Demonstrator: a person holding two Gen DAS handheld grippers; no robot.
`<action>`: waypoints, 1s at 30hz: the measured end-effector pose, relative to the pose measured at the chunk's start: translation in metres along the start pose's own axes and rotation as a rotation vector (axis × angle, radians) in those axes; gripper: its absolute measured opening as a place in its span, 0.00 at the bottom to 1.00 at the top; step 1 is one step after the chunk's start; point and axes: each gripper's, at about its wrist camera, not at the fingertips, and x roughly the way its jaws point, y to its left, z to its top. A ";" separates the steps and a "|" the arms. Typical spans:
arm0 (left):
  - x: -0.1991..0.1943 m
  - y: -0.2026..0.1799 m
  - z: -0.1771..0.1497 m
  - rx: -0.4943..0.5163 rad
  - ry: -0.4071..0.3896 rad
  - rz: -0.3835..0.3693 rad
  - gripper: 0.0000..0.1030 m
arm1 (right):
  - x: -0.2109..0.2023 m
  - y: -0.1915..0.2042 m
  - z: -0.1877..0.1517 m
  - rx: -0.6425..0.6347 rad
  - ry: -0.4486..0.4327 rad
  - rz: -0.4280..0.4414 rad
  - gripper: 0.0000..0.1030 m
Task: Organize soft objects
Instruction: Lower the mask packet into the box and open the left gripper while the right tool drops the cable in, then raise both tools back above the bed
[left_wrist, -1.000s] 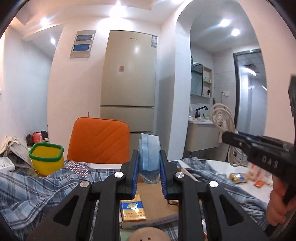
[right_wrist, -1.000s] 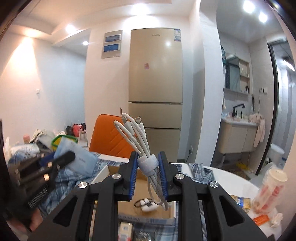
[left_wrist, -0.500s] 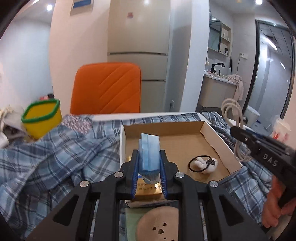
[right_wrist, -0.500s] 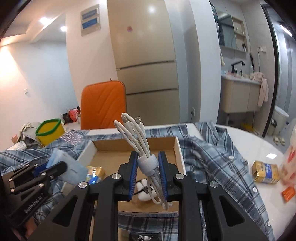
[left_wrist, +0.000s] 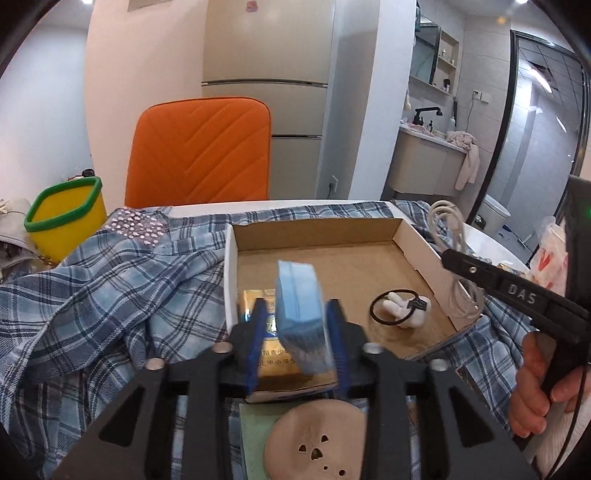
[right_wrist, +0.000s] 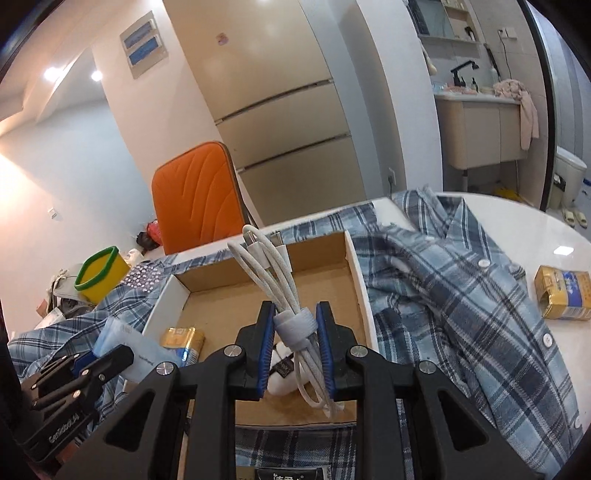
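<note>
My left gripper: jaws opening, blue mask pack loose between pads (tilted, blurred), above near-left corner of box. My right gripper: clamped on strapped white cable, above box near edge. Inside box: gold packet at left wall; hair tie right of centre. Plaid shirt surrounds box.

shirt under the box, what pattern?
Blue and white plaid shirt, clearest in the right wrist view.
</note>
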 end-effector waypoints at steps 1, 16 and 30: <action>-0.001 -0.001 0.000 0.004 -0.007 0.004 0.59 | 0.001 0.000 0.000 0.004 0.009 0.001 0.23; -0.018 -0.001 -0.003 0.009 -0.074 0.013 0.80 | 0.008 -0.001 -0.001 0.000 0.038 -0.037 0.47; -0.110 -0.012 -0.003 0.037 -0.480 0.085 0.99 | -0.090 0.051 -0.002 -0.257 -0.309 -0.098 0.56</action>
